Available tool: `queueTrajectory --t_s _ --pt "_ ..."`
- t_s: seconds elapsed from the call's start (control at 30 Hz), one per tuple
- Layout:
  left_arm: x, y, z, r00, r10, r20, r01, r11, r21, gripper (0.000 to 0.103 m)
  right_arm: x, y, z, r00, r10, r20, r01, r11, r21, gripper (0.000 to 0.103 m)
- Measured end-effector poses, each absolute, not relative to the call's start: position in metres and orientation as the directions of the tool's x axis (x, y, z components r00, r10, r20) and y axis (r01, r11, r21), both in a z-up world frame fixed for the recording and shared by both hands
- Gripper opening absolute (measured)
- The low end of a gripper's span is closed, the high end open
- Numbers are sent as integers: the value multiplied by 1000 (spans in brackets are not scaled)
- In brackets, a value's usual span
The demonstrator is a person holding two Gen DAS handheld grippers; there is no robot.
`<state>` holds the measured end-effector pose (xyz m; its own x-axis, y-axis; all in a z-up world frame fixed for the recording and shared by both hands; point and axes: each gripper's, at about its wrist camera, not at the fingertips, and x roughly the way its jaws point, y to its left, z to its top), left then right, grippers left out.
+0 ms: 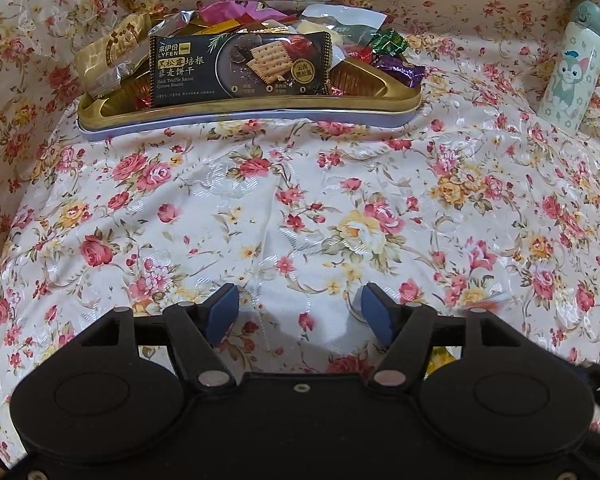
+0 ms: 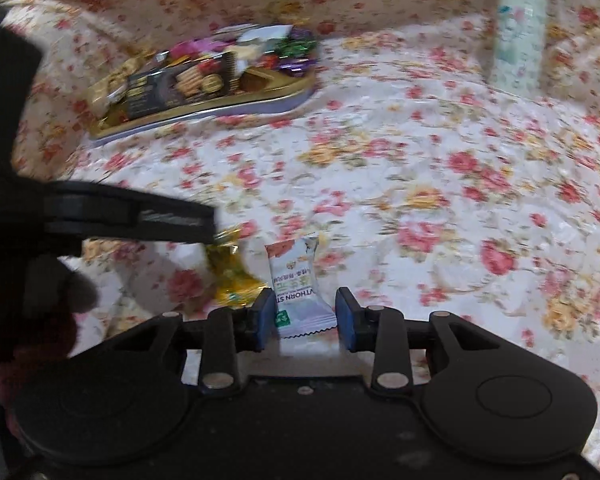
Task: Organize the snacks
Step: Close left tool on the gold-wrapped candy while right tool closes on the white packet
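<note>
1. Straddling a small white hawthorn snack packet (image 2: 300, 288), my right gripper (image 2: 305, 314) stood with its blue pads on either side of the wrapper; the left pad looked to be at its edge and the right pad showed a gap, so I judged the packet not yet pinched.
2. The packet lay flat on the floral cloth (image 2: 420, 184) near the front edge, well apart from the gold snack tray (image 1: 260, 106) at the far left of the cloth.
3. I judged the packet light and soft, its film slick and crinkly, its contents likely to bruise under a hard squeeze. The firmer middle, not the crimped end seals, seemed the place to take it.
4. A yellow wrapped candy (image 2: 230, 276) lay just beside the packet on its left, under the tip of the other tool, close enough for my left pad to catch.
5. My left gripper (image 1: 298, 312) hung spread over bare cloth, nothing between its pads.
6. The tray was heaped; a dark biscuit pack (image 1: 240, 64) leaned against the pile, so I judged anything dropped on top could slide off.
7. A cartoon-printed bottle (image 1: 572, 72) stood upright toward the far right edge.
</note>
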<state>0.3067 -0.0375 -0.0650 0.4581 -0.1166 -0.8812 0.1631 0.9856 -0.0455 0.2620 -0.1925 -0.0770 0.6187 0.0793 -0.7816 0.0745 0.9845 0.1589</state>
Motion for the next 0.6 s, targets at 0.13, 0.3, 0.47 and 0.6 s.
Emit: queueTrajectory --t_s 0.13,0.3,0.47,0.6 --pt "308 -32 -63 455 -142 -879 159 984 -77 67 256 -217 -77 620 42 -783 146 975 169 35" --pt "306 -13 -52 442 -194 -876 109 981 -163 64 249 -227 -79 623 31 -782 163 972 168 35" --pt "297 -17 -40 435 -236 -869 129 971 -199 64 246 -223 -81 634 8 -773 152 979 135 35" --pt "296 -31 -37 400 -298 -867 159 954 -255 64 246 -222 -82 639 9 -769 145 980 133 36"
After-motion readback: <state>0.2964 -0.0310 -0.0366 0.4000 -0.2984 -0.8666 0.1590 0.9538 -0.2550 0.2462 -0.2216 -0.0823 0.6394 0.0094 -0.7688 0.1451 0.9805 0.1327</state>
